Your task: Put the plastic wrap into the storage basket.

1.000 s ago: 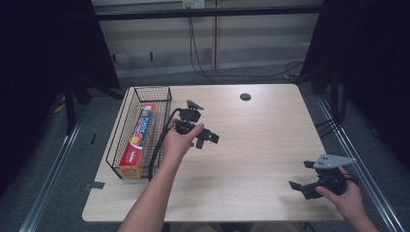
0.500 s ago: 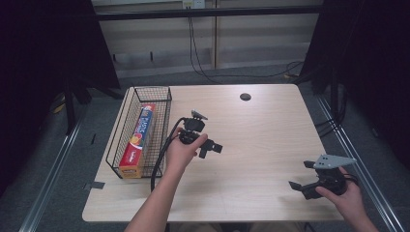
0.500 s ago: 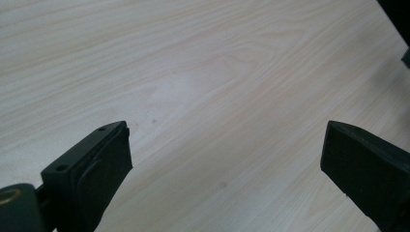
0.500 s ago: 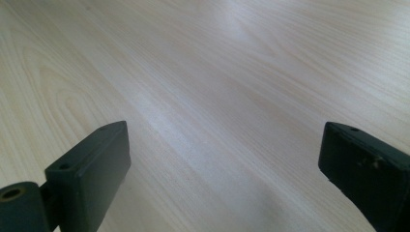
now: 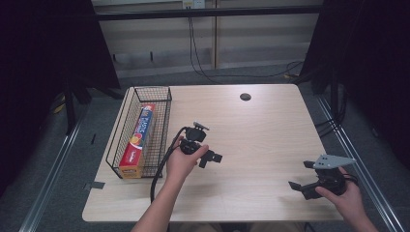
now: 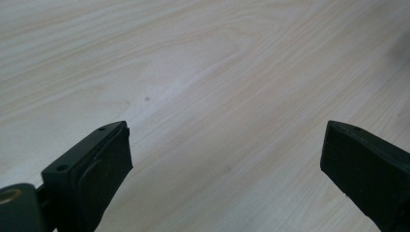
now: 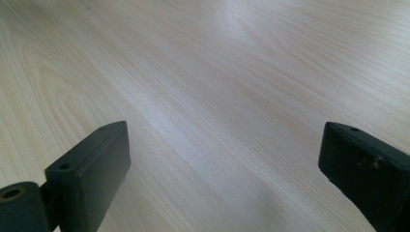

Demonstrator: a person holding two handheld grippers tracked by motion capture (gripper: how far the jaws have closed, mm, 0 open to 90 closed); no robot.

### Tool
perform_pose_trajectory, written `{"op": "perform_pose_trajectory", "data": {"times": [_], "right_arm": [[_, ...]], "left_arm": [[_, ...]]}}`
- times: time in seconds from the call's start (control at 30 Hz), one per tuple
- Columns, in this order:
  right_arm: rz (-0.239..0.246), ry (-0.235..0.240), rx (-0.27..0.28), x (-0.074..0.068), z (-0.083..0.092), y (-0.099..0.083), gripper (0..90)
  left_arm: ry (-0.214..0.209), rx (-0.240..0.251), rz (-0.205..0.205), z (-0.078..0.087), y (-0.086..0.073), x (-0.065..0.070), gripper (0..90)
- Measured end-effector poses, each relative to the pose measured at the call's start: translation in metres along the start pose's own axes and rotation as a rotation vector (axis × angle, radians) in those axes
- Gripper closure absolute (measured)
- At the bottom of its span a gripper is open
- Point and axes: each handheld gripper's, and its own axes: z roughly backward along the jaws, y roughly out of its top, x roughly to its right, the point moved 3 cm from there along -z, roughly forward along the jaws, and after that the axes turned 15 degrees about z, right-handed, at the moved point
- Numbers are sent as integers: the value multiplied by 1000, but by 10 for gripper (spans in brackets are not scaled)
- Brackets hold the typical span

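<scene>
Left gripper [image 5: 209, 157]: black body, thick black cable trailing. Right gripper [image 5: 300, 182]: black, grey three-cornered top plate. Jaws: blocky, apparently screw-holed. Forearms bare.

light wood-grain table [image 5: 270, 125] with rounded corners, one dark round grommet hole [image 5: 245, 96] near its far edge. grey carpeted floor [image 5: 58, 174] all around it. metal rails [image 5: 48, 186] run along the floor on both sides of the table, angled toward the far wall. black curtains [image 5: 43, 43] hang at left and right and leave those sides very dark. far wall: pale beige panels [image 5: 159, 36] with a vertical seam. a black horizontal bar [image 5: 208, 13] crosses in front of the wall. a wall outlet [image 5: 191, 4] at the top; black cables [image 5: 193, 48] drop from it and trail across the floor. light is even and soft from above, with a faint sheen on the tabletop.
</scene>
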Motion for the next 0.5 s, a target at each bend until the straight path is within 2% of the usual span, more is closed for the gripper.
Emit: {"op": "perform_pose_trajectory", "data": {"times": [0.1,0.2,0.23,0.27,0.37,0.43,0.5], "right_arm": [[2,2,1,0,0,0,45],[5,-1,-1,0,0,0,45],[2,1,0,0,-1,0,45],[0,1,0,0,-1,0,45],[0,3,0,0,-1,0,45],[2,4,-1,-1,-1,0,45],[5,2,-5,-1,-1,0,45]], "left_arm": [[17,4,-7,-4,-5,-2,39],[14,8,-7,-6,-11,-3,40],[14,-5,-26,-6,-12,-4,40],[15,5,-12,-7,-14,-4,40],[36,-7,-44,-9,-18,-3,33],[21,0,-35,-11,-21,-2,38],[28,2,-45,-12,-24,-2,38]]}}
